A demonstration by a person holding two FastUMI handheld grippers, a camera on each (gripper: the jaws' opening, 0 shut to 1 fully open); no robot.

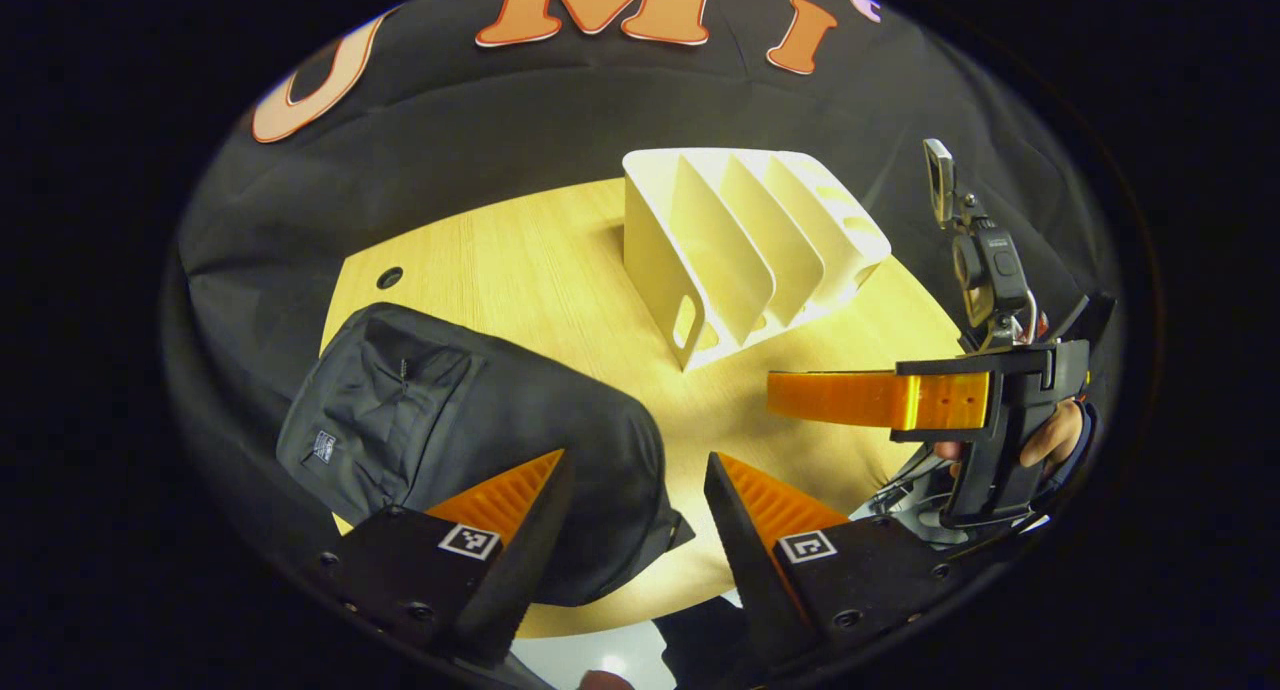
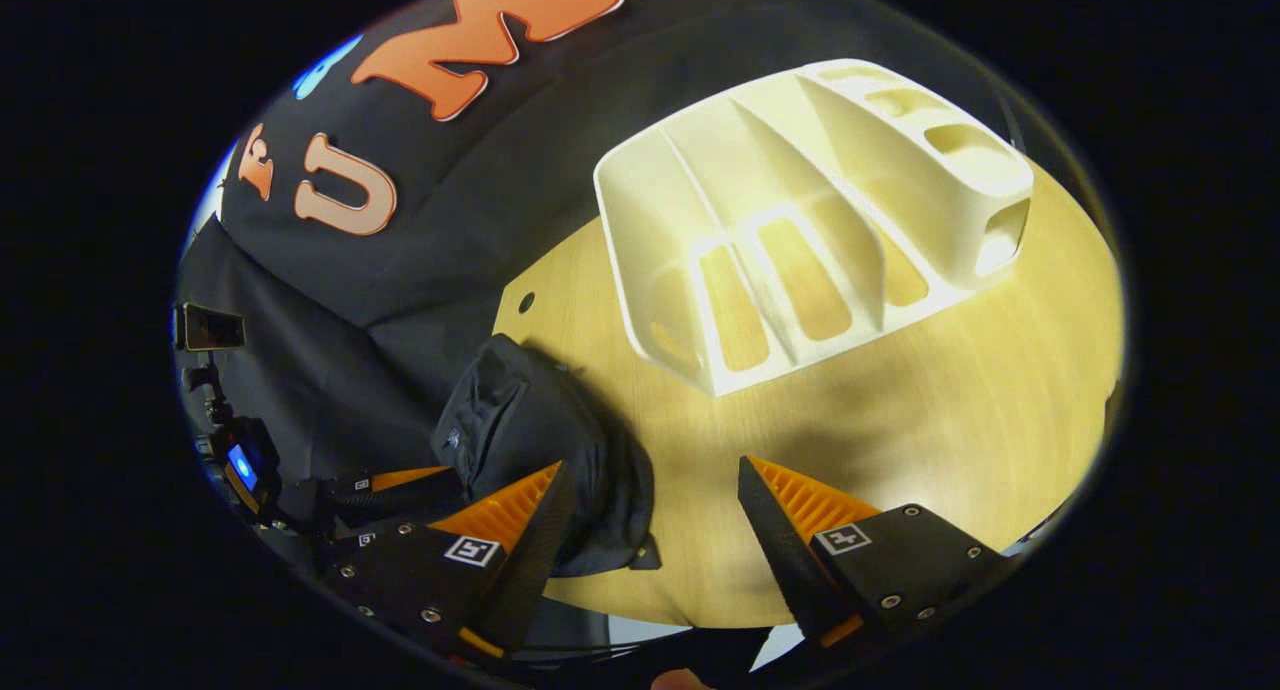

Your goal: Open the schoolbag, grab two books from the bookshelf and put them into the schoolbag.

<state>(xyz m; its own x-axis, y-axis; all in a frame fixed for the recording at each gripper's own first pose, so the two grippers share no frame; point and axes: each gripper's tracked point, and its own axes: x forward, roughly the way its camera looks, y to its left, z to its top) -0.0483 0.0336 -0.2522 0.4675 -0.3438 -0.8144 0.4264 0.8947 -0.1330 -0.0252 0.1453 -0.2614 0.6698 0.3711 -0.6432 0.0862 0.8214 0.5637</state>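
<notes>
A black schoolbag [image 1: 450,430] lies flat on the wooden table [image 1: 540,260], front pocket up; whether its zip is open I cannot tell. My left gripper [image 1: 636,460] hovers open over the bag's near right end, with nothing between its fingers. The white bookshelf [image 1: 745,245] stands behind, and its slots look empty. To the right, a hand holds my right gripper [image 1: 850,398] above the table. In the right gripper view that right gripper [image 2: 650,465] is open over bare wood, between the schoolbag [image 2: 530,420] and the bookshelf [image 2: 800,220]. The left gripper [image 2: 400,480] shows low on the left.
A small round hole [image 1: 389,277] is in the table near its far left edge. The black cloth wall rises right behind the table. Bare wood [image 2: 950,420] stretches to the right of the bookshelf. The table's front edge runs just below both grippers.
</notes>
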